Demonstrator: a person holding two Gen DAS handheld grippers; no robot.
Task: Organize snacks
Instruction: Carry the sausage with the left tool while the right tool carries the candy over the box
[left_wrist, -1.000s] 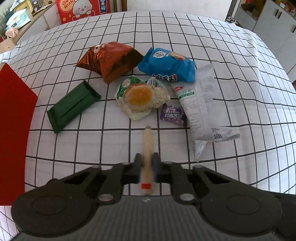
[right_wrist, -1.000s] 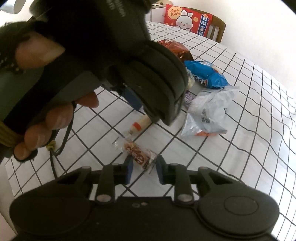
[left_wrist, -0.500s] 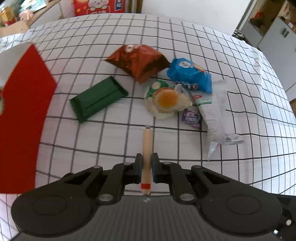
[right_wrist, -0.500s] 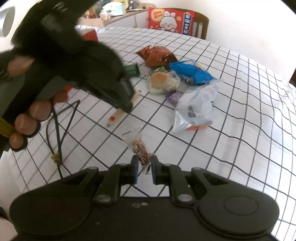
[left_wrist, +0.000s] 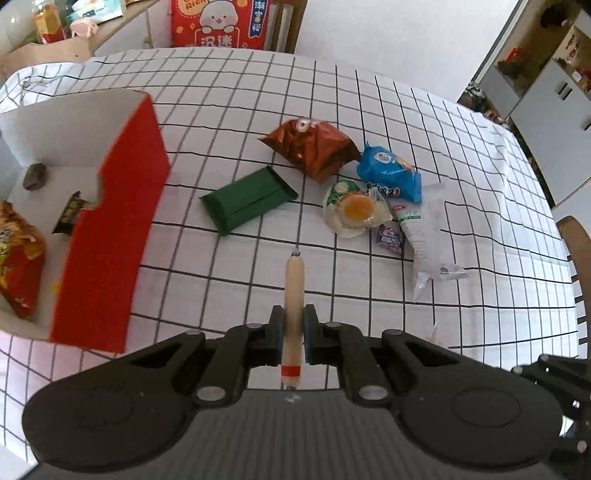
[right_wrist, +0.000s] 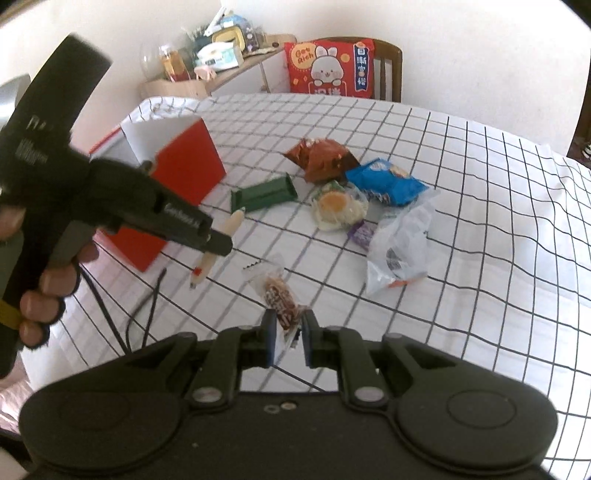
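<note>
We have both snacks off the checked tablecloth (left_wrist: 236, 280) now: the pale sausage stick with the red band (left_wrist: 293, 314) rides pinched in our left gripper (left_wrist: 293, 334), while our right gripper (right_wrist: 289, 338), just closed, clamps the clear-wrapped brown candy (right_wrist: 279, 295). The open red cardboard box (left_wrist: 110, 236) has swung into view at left, so dropping in looks next.

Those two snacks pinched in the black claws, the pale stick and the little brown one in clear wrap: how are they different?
The sausage stick is long, smooth and pale with a red band near one end; the brown candy is short and lumpy inside crinkly clear wrap. The sausage stick points straight ahead from the left gripper; the brown candy sits tilted in the right gripper. Both are clamped and lifted clear of the checked tablecloth.
</note>
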